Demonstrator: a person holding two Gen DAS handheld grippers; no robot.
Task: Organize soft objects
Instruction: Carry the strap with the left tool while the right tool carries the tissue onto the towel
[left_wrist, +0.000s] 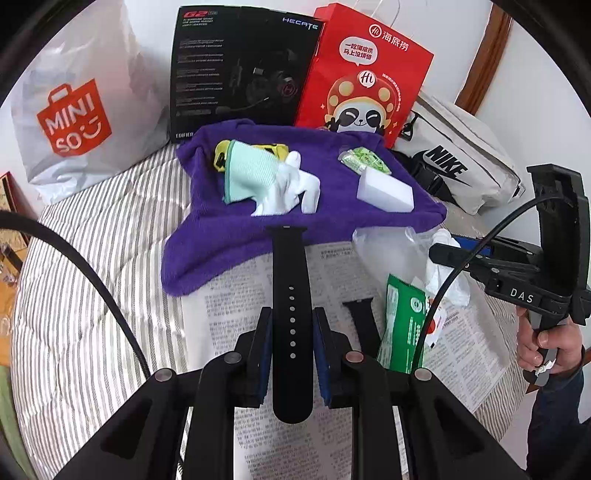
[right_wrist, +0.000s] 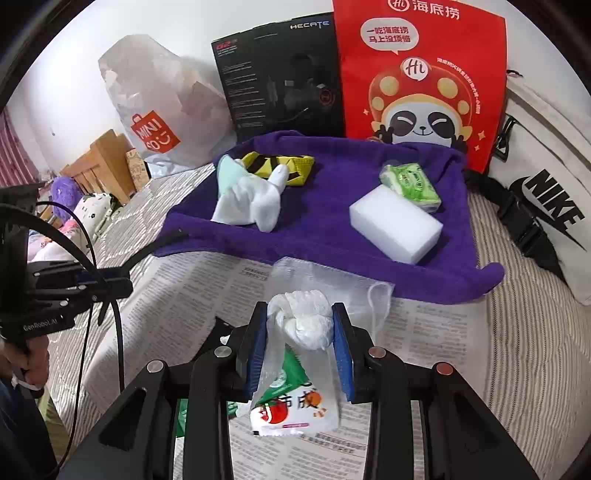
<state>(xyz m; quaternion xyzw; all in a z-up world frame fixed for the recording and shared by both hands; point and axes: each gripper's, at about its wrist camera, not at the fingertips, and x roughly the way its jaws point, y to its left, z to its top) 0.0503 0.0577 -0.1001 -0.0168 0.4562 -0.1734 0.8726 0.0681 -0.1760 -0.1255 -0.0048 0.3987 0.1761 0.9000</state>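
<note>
My left gripper (left_wrist: 291, 328) is shut on a black watch strap (left_wrist: 290, 280), held above the newspaper (left_wrist: 229, 332) and pointing at the purple towel (left_wrist: 221, 243). My right gripper (right_wrist: 300, 325) is shut on a knotted clear plastic bag (right_wrist: 306, 317) just before the towel's (right_wrist: 332, 229) front edge. On the towel lie a white glove (right_wrist: 258, 203), a mint cloth (left_wrist: 247, 170), a yellow-black pouch (right_wrist: 288, 166), a white sponge block (right_wrist: 395, 223) and a green tissue pack (right_wrist: 410, 182). A second black strap (left_wrist: 364, 321) lies on the newspaper.
A green packet (left_wrist: 402, 325) and a white snack packet (right_wrist: 295, 410) lie on the newspaper. Behind the towel stand a Miniso bag (left_wrist: 77, 118), a black headset box (left_wrist: 240, 70) and a red paper bag (left_wrist: 365, 74). A white Nike bag (right_wrist: 546, 206) lies at the right on the striped bed.
</note>
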